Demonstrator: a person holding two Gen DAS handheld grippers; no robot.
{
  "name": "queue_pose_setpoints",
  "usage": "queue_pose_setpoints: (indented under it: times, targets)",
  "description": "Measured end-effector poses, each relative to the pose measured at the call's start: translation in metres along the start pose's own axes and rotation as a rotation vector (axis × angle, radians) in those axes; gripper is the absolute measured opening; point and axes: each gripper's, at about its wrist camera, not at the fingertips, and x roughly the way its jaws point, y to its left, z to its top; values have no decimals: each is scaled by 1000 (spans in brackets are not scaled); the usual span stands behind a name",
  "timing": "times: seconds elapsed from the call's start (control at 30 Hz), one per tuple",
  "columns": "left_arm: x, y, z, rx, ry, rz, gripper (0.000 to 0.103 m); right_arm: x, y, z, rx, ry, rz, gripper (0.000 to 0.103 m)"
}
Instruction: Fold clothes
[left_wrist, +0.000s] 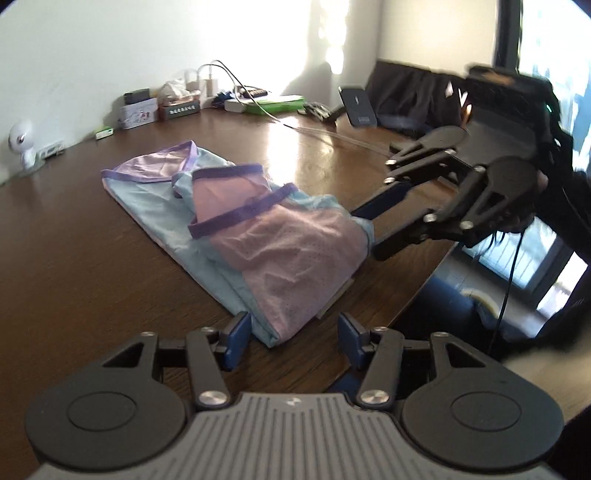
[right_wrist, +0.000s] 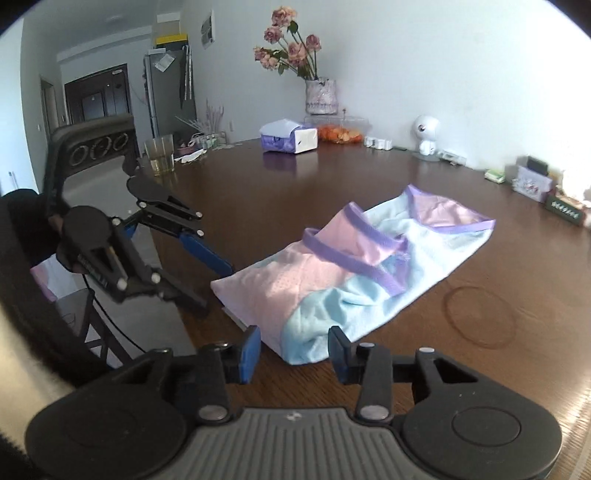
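Pink-and-blue top (left_wrist: 236, 236) flat on brown table (left_wrist: 74, 277), partly folded into a long strip, purple-trimmed armholes uppermost. Long axis running away from left gripper (left_wrist: 291, 336), out ahead and to its left; near end of strip lying right between its spread fingers, not pinched. Right gripper (right_wrist: 293, 350) likewise spread, empty, with the blue hem corner just ahead between its fingers. Both tools at the same near end, one at each corner; neither clearly nearer. Next fold, at a guess: grip both corners, carry toward far neckline along the axis.
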Motion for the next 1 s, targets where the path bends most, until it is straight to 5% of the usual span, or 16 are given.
queue_pose_setpoints:
  times: [0.07,0.1,0.13,0.17,0.33,0.5,0.63,0.8,0.83,0.9,0.93,1.0]
  targets:
    - [-1,0,-3,-4,-22,-1,39,10,0,0,-4,-1,2,26]
    - [-1,0,-5,-6,-33,-1,30,11,2,0,-4,-8,-2,12]
    - [-4,1,-4,-7,-44,-5,8,9,2,-1,9,-7,3,11]
    - [-8,2,-1,-9,-54,-11,5,6,3,-1,20,2,17,11]
    - [-26,8,9,-15,-107,-42,5,-12,15,-5,29,0,42,9]
    - [-32,28,45,16,-188,-27,5,-27,-1,22,82,-129,17,9]
    - [11,65,94,-5,-192,8,5,-9,-48,65,134,-150,-39,9]
    - [83,113,119,-161,-72,32,6,54,-118,89,306,-29,-101,9]
    - [95,118,118,-183,-25,31,9,64,-123,87,323,-8,-126,13]
    - [103,123,113,-220,21,91,33,76,-125,83,332,-6,-189,18]
    - [99,125,112,-238,18,102,44,77,-125,81,327,-13,-216,28]
    - [76,127,111,-298,-56,85,45,67,-127,78,340,-56,-251,38]
